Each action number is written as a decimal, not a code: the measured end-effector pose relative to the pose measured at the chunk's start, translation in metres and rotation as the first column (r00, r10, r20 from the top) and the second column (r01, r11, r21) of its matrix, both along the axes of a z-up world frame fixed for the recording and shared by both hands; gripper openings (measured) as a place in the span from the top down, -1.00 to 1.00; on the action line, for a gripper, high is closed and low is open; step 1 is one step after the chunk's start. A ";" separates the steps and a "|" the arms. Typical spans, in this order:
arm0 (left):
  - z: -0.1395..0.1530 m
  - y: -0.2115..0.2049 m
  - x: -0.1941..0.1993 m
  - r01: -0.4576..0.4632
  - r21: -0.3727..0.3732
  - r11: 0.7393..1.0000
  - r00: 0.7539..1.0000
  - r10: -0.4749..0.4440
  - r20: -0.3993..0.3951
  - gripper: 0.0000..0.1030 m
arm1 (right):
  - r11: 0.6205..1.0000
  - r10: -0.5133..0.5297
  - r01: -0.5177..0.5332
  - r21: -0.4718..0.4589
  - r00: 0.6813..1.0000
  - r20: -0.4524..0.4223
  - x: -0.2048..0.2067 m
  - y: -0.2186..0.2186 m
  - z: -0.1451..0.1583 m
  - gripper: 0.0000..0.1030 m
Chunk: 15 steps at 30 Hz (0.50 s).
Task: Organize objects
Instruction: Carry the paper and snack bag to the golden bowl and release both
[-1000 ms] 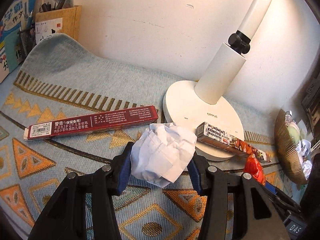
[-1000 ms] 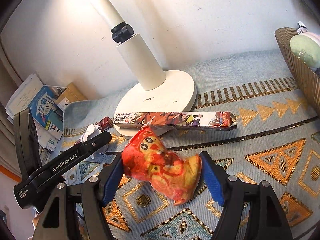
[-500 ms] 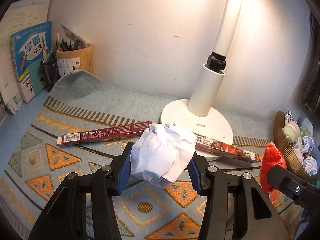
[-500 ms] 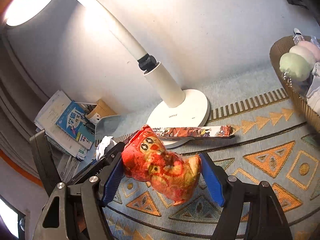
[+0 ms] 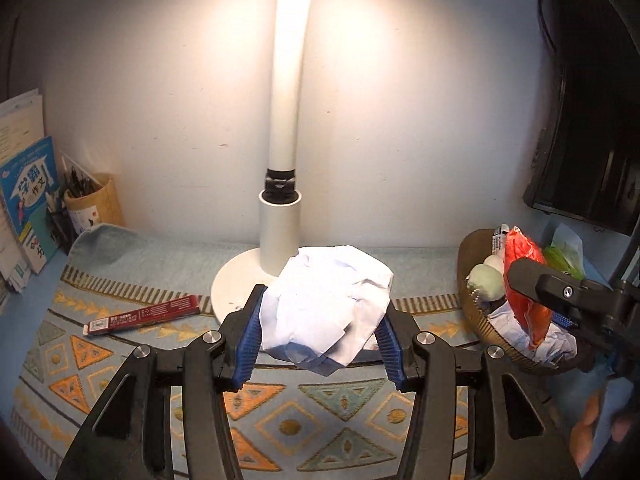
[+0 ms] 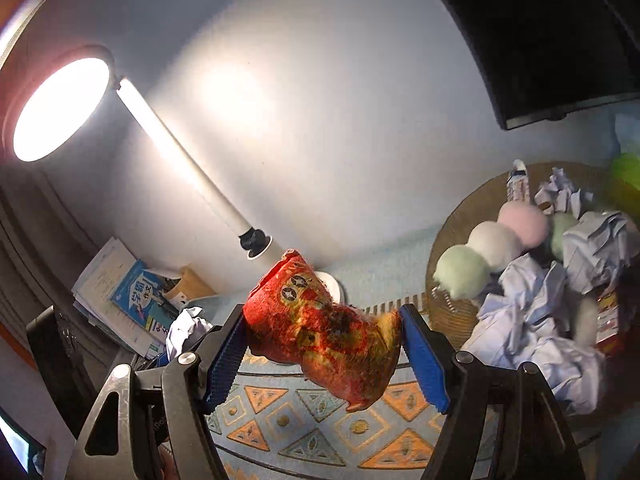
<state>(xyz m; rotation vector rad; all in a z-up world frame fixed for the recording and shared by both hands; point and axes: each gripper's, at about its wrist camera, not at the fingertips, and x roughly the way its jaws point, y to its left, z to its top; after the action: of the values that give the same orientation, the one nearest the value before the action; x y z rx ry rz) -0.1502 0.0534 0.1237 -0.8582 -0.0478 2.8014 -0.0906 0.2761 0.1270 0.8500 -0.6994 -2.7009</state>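
lamp base (image 5: 236, 280) partly hidden, basket (image 6: 460, 216) contents perhaps blurred

Lamp (image 6: 60, 108) glare, dark fisheye edges

mat (image 5: 120, 368): open front | lamp (image 5: 280, 240): blocks rear centre | basket (image 6: 460, 216): full

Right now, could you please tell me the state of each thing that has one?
left gripper: shut on crumpled paper, lifted.
right gripper: shut on red snack bag, lifted.
desk lamp: on.
basket: partly filled.
red box: flat on mat.
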 end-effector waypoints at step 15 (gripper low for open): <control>0.010 0.151 0.006 0.350 0.012 0.937 0.937 -0.350 0.014 0.06 | 0.969 -0.218 0.214 0.122 0.976 0.017 0.011 0.131 0.025 -0.43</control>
<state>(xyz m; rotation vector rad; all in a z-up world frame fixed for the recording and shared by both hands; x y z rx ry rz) -0.1444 0.2042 0.1334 -0.7974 0.0827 2.4589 -0.0795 0.4073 0.1521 0.8920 -0.6793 -2.9556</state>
